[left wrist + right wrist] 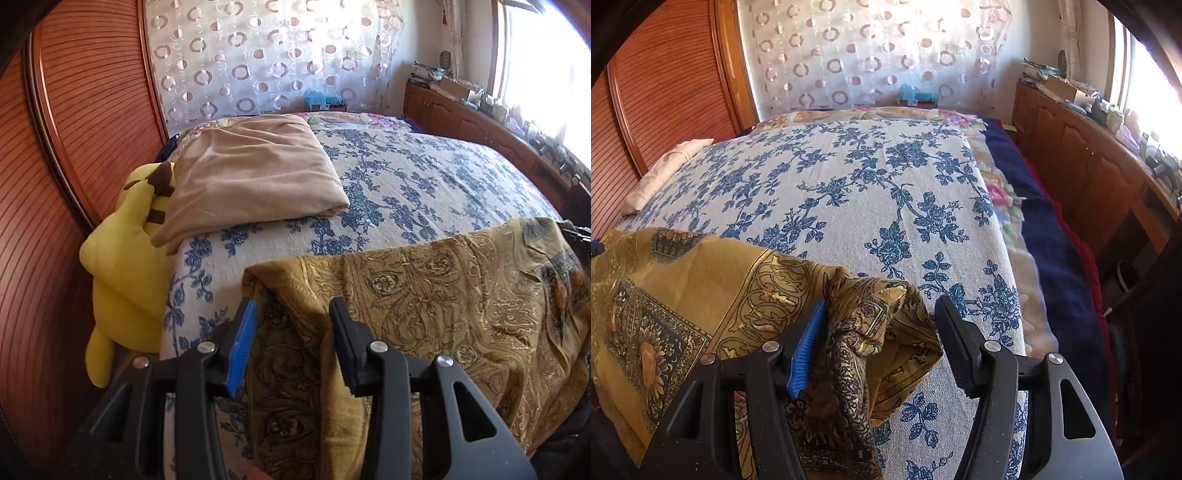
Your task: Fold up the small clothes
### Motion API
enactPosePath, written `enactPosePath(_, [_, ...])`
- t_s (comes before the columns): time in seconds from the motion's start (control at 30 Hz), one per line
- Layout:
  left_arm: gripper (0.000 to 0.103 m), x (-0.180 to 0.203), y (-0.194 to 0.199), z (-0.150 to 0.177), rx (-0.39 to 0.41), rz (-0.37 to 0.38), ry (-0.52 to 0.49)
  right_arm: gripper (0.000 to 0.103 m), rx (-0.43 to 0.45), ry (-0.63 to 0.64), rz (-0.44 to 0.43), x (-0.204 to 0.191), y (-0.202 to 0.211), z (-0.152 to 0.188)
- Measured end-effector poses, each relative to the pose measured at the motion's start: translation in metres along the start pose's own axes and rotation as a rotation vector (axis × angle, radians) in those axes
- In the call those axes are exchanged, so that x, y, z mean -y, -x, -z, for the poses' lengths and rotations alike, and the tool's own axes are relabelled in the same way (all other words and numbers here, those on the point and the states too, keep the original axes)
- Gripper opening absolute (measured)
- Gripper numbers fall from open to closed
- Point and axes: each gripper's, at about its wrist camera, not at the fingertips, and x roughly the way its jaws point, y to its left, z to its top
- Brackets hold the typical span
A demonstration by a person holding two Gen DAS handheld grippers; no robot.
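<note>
Mustard-gold patterned cloth (424,302) is lying spread across the near edge of the bed (406,173), its long axis running sideways between the two hands. Left tool (291,314) is standing over the cloth's left end with its jaws parted, fabric lying between them but not visibly pinched. Right tool (882,314) is straddling the bunched right corner, jaws wide and released, the fabric only brushing the blue pad. Each hand is sitting nearest its own end, so a fold probably means regripping both ends.
</note>
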Motion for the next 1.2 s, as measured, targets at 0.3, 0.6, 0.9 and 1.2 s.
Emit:
enactPosePath(0.3, [0.055, -0.018, -0.021, -0.005, -0.039, 0.03, 0.078, 0.062, 0.001, 0.0, 0.0, 0.0, 0.0, 0.0])
enactPosePath(0.6, [0.056, -0.016, -0.026, -0.008, -0.024, 0.022, 0.073, 0.062, 0.001, 0.0, 0.0, 0.0, 0.0, 0.001])
enactPosePath(0.9, [0.015, -0.009, -0.019, -0.004, -0.001, 0.11, 0.058, 0.048, 0.011, 0.026, -0.021, -0.006, 0.003, 0.0])
enactPosePath(1.2, [0.008, 0.014, 0.032, 0.0, 0.146, 0.219, 0.02, 0.008, 0.054, 0.095, -0.071, -0.029, 0.027, 0.005])
